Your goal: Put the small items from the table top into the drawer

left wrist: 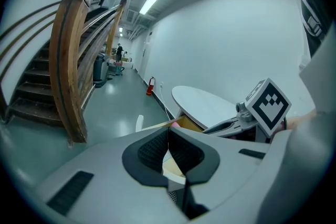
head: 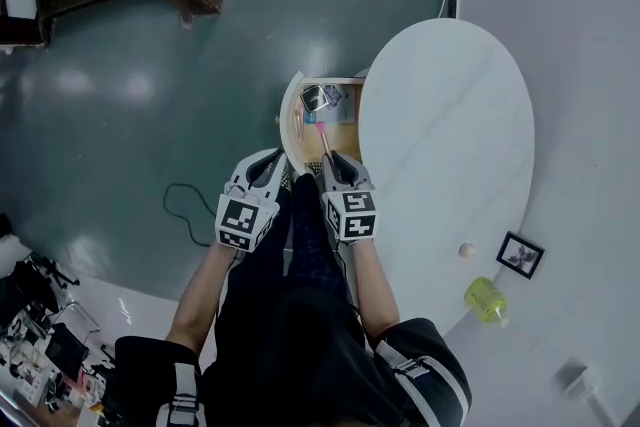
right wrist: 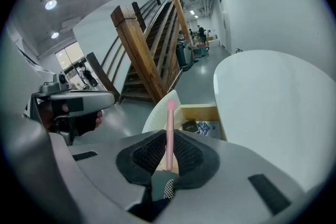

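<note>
Left gripper point(left wrist: 168, 135) has its jaws pressed together with nothing between them. I see it tilted down toward the open drawer point(head: 292, 115), forearm stretched out ahead of the person's body. Just to its right, the right gripper point(right wrist: 169, 140) also points down, its jaws pinched on a slim pink stick point(right wrist: 170, 126) whose tip reaches over the drawer. A dark square item point(head: 315, 98) and a blue packet point(head: 342, 103) lie inside. Further right, the white tabletop point(head: 450, 115) carries a small ball point(head: 466, 250), a framed picture point(head: 520, 255) and a yellow bottle point(head: 486, 299).
</note>
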A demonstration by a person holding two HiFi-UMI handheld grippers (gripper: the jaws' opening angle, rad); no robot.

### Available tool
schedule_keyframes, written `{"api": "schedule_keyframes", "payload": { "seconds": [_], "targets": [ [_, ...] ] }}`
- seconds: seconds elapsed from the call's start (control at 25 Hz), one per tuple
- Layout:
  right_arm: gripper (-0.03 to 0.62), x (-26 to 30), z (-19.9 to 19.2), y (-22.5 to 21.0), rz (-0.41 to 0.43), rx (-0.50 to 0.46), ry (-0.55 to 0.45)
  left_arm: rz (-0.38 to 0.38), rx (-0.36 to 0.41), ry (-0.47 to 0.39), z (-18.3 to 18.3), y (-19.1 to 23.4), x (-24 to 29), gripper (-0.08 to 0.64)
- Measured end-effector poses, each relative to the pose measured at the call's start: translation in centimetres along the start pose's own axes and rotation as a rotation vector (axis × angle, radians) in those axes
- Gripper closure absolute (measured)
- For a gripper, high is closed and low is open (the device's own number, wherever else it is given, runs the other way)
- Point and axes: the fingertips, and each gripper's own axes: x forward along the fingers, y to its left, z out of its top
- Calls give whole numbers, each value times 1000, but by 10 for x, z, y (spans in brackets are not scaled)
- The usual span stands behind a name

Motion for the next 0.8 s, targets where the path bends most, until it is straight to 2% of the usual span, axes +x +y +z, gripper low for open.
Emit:
{"api": "schedule_keyframes", "payload": {
  "seconds": [0.28,0.8],
  "targets": [
    [528,16,-22,0,9,10,35,0,-15,20,-19,0,5,540],
    [528,62,-36,-9,3,7,85,15,-21,13,-19,4,7,540]
  ]
}}
